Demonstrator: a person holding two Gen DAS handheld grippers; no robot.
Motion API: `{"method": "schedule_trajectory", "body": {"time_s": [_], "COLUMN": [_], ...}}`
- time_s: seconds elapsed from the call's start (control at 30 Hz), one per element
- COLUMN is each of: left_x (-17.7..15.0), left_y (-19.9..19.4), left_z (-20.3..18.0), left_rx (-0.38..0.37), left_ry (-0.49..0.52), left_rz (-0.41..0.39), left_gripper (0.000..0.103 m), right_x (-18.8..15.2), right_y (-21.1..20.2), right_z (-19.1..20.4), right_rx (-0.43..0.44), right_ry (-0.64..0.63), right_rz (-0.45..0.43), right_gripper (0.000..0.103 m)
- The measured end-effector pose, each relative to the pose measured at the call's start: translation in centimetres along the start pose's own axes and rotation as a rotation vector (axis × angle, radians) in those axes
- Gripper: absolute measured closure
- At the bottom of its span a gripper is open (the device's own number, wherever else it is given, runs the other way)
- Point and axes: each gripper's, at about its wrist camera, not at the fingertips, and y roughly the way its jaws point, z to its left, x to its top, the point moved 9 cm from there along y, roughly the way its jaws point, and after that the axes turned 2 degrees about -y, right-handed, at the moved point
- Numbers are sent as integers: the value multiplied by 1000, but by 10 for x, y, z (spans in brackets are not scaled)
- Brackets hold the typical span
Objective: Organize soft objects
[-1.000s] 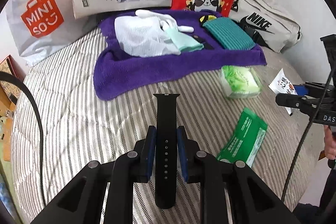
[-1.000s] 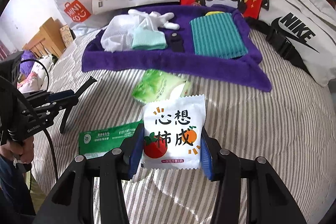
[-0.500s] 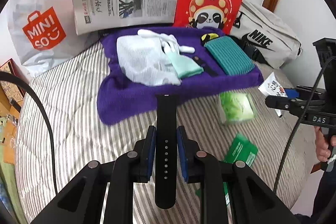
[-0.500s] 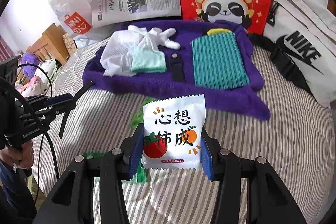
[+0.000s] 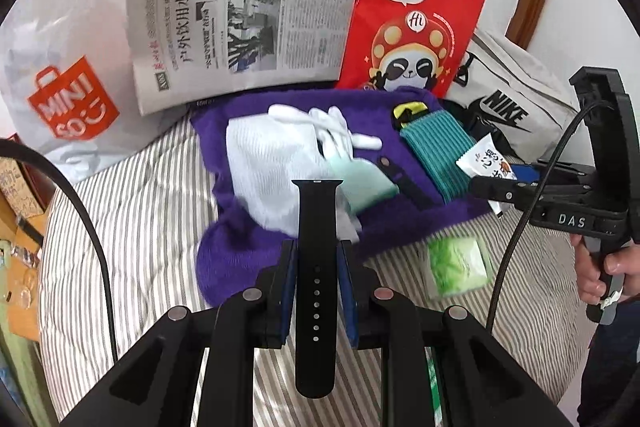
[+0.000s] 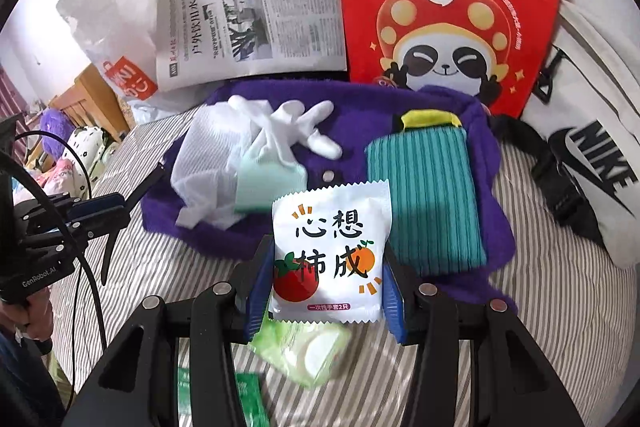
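My left gripper (image 5: 316, 267) is shut on a black watch strap (image 5: 316, 227), held above the near edge of the purple towel (image 5: 240, 251). My right gripper (image 6: 326, 283) is shut on a white sachet with Chinese print (image 6: 330, 247), held over the towel's front edge (image 6: 200, 239). On the towel lie a white mesh cloth (image 6: 204, 163), white gloves (image 6: 292, 127), a mint cloth (image 6: 268, 183), a second black strap (image 5: 400, 179) and a teal ribbed cloth (image 6: 420, 195). A green tissue pack (image 6: 308, 351) lies on the striped bed below the sachet.
Behind the towel stand a newspaper (image 5: 240, 15), a red panda bag (image 5: 412, 19), a white Miniso bag (image 5: 68, 99) and a white Nike bag (image 6: 592, 155). A flat green packet (image 6: 240, 399) lies near the front. The right gripper shows at the left wrist view's right side (image 5: 500, 187).
Both grippers have moved forward toward the purple towel, still holding the strap and the sachet. The tissue pack and green packet now sit lower in both views.
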Motion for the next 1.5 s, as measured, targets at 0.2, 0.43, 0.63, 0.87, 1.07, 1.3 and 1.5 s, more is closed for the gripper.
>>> {"method": "schedule_trajectory", "body": {"time_s": [0.2,0.43,0.63,0.87,1.07,1.3,1.5], "left_x": [35,63,57,42,40,38,45], "left_y": [21,61,94,114,116,112,96], "left_z": [-7,-12,-9,1,3,8,16], "left_rx": [-32,-78,-62,-77,-94,-98,-98], "left_ry": [29,30,65,56,48,31,10], "left_rz": [-11,-2,39,70,75,75,50], "left_gripper": [83,83,83,83,83,82,79], "right_x": [16,25,29,34,27,17,19], "right_y": [12,26,39,59,74,86,93], "right_z": [-8,-19,-25,-9,4,14,28], "right_rx": [4,-2,-6,18,29,64,96], "right_ry": [23,46,51,13,-30,-33,-35], "right_rz": [-2,7,21,48,97,136,150], "right_gripper": [55,55,55,55,55,55,55]}}
